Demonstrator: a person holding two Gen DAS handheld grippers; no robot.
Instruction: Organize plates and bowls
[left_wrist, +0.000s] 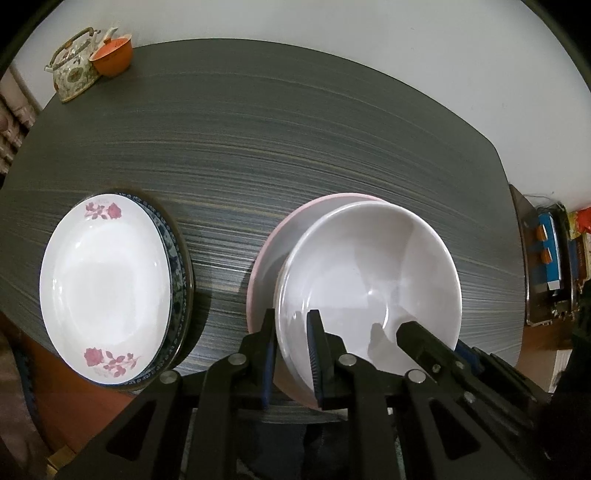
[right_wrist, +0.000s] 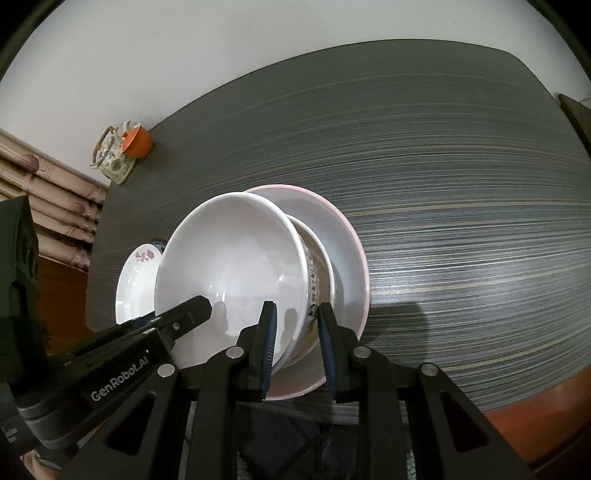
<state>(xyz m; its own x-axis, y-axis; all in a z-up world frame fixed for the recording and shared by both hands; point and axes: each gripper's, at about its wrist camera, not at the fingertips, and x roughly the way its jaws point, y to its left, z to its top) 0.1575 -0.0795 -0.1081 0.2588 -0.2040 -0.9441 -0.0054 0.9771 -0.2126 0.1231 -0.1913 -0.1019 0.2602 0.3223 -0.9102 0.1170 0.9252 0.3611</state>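
A large white bowl (left_wrist: 369, 269) sits inside a pink-rimmed plate (left_wrist: 266, 258) on the dark table. My left gripper (left_wrist: 291, 354) is shut on the bowl's left rim, one finger inside and one outside. My right gripper (right_wrist: 295, 343) is shut on the bowl's (right_wrist: 229, 258) right rim, above the pink plate (right_wrist: 343, 240). The bowl's patterned outer wall shows in the right wrist view. A white plate with pink flowers (left_wrist: 107, 280) lies on a blue-patterned plate (left_wrist: 177, 266) at the left.
A floral teapot (left_wrist: 74, 70) and an orange cup (left_wrist: 112, 55) stand at the table's far left corner. The dark striped table (left_wrist: 295, 129) stretches behind. A shelf with boxes (left_wrist: 550, 254) stands off the table's right edge.
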